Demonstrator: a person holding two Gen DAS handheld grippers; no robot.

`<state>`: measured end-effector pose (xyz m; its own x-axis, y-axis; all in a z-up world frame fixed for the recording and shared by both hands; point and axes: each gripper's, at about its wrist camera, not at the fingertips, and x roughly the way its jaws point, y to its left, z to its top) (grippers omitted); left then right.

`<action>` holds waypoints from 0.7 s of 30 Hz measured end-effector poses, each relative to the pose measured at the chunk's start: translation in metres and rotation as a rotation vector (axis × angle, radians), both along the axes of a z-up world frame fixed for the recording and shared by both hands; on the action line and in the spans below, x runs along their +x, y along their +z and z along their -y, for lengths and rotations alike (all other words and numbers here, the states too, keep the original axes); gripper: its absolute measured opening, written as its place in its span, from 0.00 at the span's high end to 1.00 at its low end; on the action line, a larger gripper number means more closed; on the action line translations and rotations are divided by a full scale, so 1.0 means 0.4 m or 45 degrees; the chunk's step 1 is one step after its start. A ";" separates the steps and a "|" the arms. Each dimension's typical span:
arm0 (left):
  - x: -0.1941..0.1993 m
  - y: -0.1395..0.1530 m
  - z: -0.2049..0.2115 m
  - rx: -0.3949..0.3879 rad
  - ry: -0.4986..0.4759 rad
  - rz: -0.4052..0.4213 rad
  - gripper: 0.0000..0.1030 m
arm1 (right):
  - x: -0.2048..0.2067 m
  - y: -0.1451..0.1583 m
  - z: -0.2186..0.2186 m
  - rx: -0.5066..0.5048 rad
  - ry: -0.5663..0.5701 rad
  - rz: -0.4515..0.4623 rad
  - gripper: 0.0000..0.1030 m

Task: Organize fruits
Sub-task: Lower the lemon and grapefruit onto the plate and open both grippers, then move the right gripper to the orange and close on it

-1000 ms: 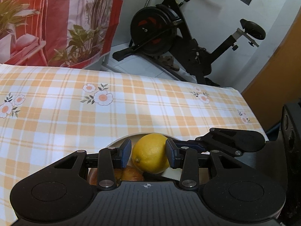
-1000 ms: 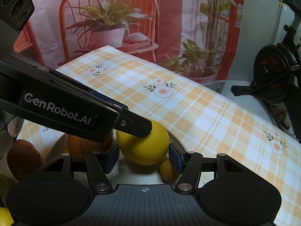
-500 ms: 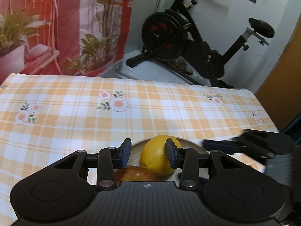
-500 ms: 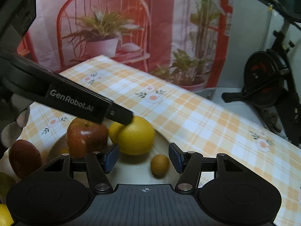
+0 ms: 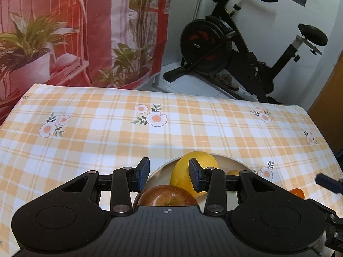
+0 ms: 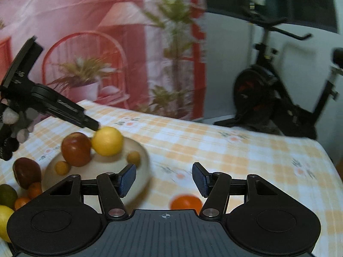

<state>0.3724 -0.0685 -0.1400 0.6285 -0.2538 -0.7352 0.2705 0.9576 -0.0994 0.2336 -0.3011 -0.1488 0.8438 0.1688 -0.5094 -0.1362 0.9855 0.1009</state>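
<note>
A cream bowl (image 6: 107,165) (image 5: 231,160) on the checked tablecloth holds a yellow lemon (image 6: 107,141) (image 5: 193,168), a red apple (image 6: 76,148) (image 5: 167,196) and two small orange fruits (image 6: 134,157). My left gripper (image 5: 169,176) hovers over the bowl, open and empty, with the lemon partly behind its right pad. In the right wrist view its tip (image 6: 92,125) sits at the lemon's top. My right gripper (image 6: 164,180) is open and empty, to the right of the bowl. A tangerine (image 6: 186,202) lies on the cloth just below its jaws.
Left of the bowl lie a dark red fruit (image 6: 26,172), a green one (image 6: 7,194), small oranges (image 6: 34,189) and a lemon (image 6: 4,220). An exercise bike (image 5: 225,49) and a red curtain (image 5: 85,32) stand past the table's far edge.
My right gripper has swung right, away from the bowl, and a tangerine now shows under its jaws. The lemon, earlier between the left pads, now sits off to their right in the bowl.
</note>
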 end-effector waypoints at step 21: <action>-0.208 0.126 -0.091 0.000 0.178 0.243 0.59 | -0.023 -0.099 0.058 0.102 -0.132 -0.019 0.48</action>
